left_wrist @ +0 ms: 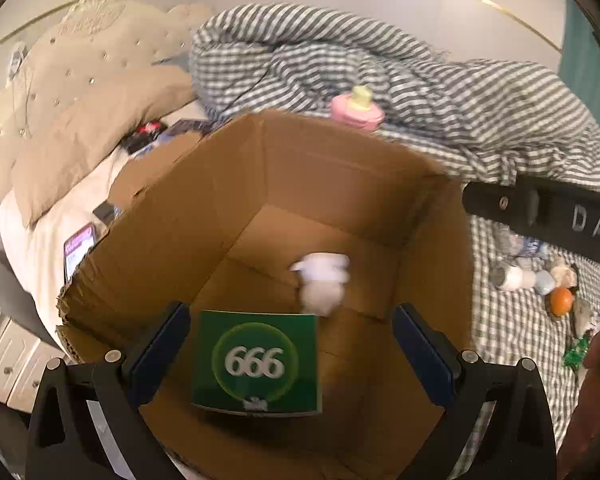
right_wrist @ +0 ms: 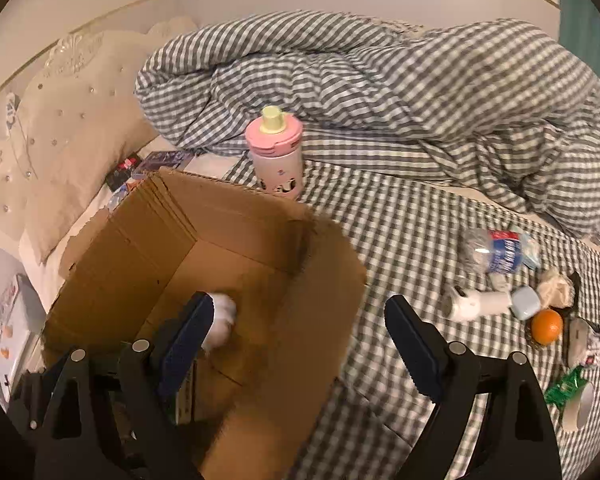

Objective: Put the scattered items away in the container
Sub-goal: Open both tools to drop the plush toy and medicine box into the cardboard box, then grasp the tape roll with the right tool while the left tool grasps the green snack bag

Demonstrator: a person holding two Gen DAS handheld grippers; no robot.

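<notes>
An open cardboard box (left_wrist: 340,168) (right_wrist: 172,216) stands on the checked bed. My left gripper (left_wrist: 292,356) is open over the box; a green "666" box (left_wrist: 258,362) sits loose between its fingers, touching neither, and a blurred white toy (left_wrist: 322,282) is above the box floor. My right gripper (right_wrist: 300,344) is open and empty over the box's right wall; the white toy (right_wrist: 220,322) shows beside its left finger. On the bed to the right lie a plastic bottle (right_wrist: 496,254), a white and blue device (right_wrist: 488,304), an orange (right_wrist: 546,326) and a green wrapper (right_wrist: 566,386).
A pink bottle with a yellow cap (right_wrist: 276,152) stands behind the box. A heaped checked duvet (right_wrist: 380,92) fills the back. Pillows (left_wrist: 80,112), a phone (left_wrist: 80,248) and dark packets (left_wrist: 148,136) lie left. A white drawer unit (left_wrist: 8,356) stands beside the bed.
</notes>
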